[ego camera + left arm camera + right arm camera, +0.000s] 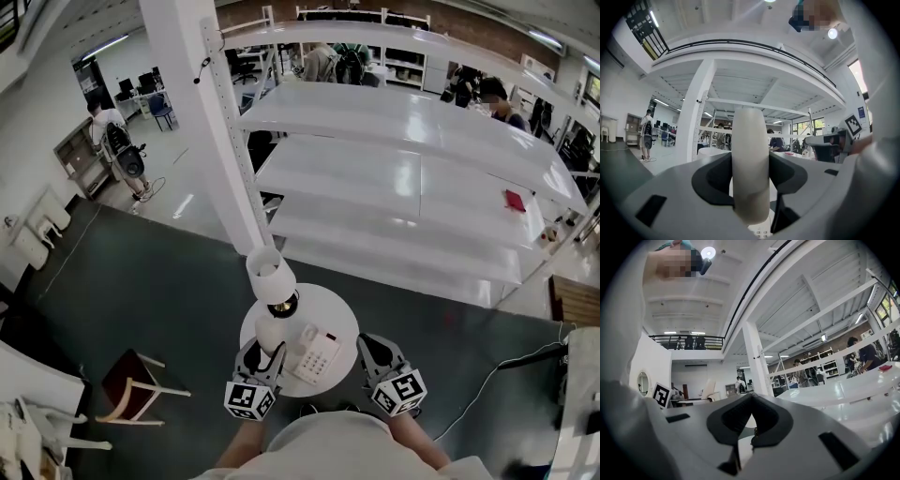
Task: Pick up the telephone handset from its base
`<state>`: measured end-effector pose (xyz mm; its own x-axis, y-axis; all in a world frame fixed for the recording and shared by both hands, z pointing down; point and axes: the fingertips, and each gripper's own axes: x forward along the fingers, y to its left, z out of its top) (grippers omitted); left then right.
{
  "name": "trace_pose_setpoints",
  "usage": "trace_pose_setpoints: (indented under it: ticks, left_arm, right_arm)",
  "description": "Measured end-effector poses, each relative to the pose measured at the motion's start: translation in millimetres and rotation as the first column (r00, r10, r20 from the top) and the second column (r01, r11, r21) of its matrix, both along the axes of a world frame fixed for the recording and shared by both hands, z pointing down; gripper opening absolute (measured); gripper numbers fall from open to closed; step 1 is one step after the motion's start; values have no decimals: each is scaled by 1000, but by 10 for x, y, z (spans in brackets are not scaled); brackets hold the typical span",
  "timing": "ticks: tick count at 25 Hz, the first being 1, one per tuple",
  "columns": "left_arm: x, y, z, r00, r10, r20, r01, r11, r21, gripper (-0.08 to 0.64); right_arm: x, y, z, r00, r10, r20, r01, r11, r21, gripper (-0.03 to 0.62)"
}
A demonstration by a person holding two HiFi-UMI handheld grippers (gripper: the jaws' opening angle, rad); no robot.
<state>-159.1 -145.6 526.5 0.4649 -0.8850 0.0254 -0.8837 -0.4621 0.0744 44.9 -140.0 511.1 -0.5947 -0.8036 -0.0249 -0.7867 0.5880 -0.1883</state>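
Observation:
The white telephone handset (271, 331) stands upright between the jaws of my left gripper (265, 354), lifted off the white telephone base (317, 357). The base, with keypad and a red button, lies on a small round white table (342, 314). In the left gripper view the handset (750, 159) fills the gap between the jaws, with my left gripper (750, 180) shut on its middle. My right gripper (378, 353) hovers at the table's right edge, apart from the phone. In the right gripper view my right gripper (751, 425) has its pads together with nothing between them.
A white lamp shade (271, 276) stands at the table's far side, in front of a white pillar (211, 122). Long white shelves (403, 187) lie beyond. A chair with a dark red seat (129, 381) stands at the left, and a cable (511, 360) runs over the floor at the right.

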Motion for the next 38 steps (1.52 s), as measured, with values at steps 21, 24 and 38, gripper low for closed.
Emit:
trace_pose_setpoints:
  ticks: [21, 24, 38]
  left_arm:
    - [21, -20, -149, 999, -23, -30, 24, 999, 40, 229]
    - [24, -8, -169, 999, -25, -33, 26, 999, 40, 229]
    - [25, -2, -146, 999, -16, -37, 17, 999, 35, 229]
  right_arm:
    - [50, -36, 19, 1000, 3, 9, -3, 1000, 1, 8]
    - [49, -31, 6, 1000, 3, 15, -3, 1000, -3, 8]
    - [20, -39, 27, 1000, 3, 15, -3, 1000, -4, 8]
